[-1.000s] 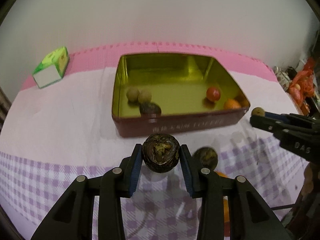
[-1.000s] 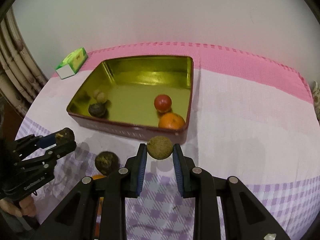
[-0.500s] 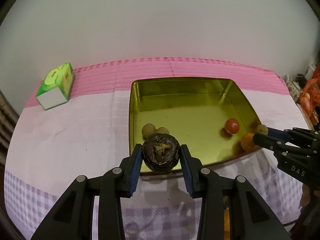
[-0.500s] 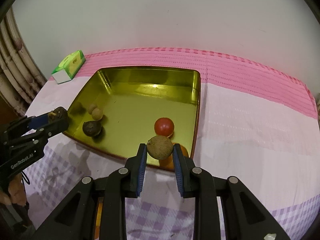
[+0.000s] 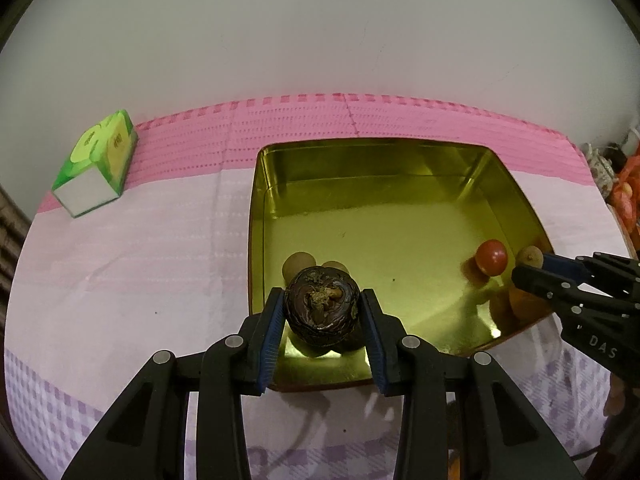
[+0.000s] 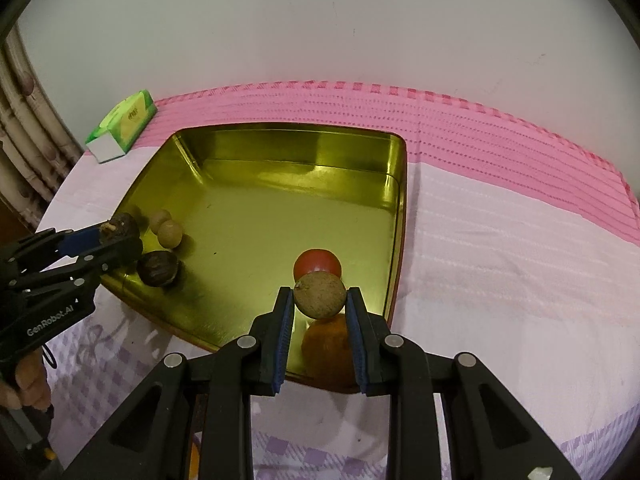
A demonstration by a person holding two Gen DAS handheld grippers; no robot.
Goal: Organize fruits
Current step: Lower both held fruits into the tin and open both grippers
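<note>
Two fruits ride over the gold tin (image 5: 516,200) on the worktop (image 5: 120,264). Left tool (image 5: 322,314) pinches a dark wrinkled fruit (image 5: 322,308) above its twin (image 6: 157,268); right tool (image 6: 320,298) pinches a tan round fruit (image 6: 320,295) over the orange (image 6: 326,350), beside the red fruit (image 6: 316,262). Lower each close to the floor before parting, so neither rolls.

Your left gripper (image 5: 322,314) and right gripper (image 6: 319,300) both angle steeply downward, jaws clamped, each gripping something round.
</note>
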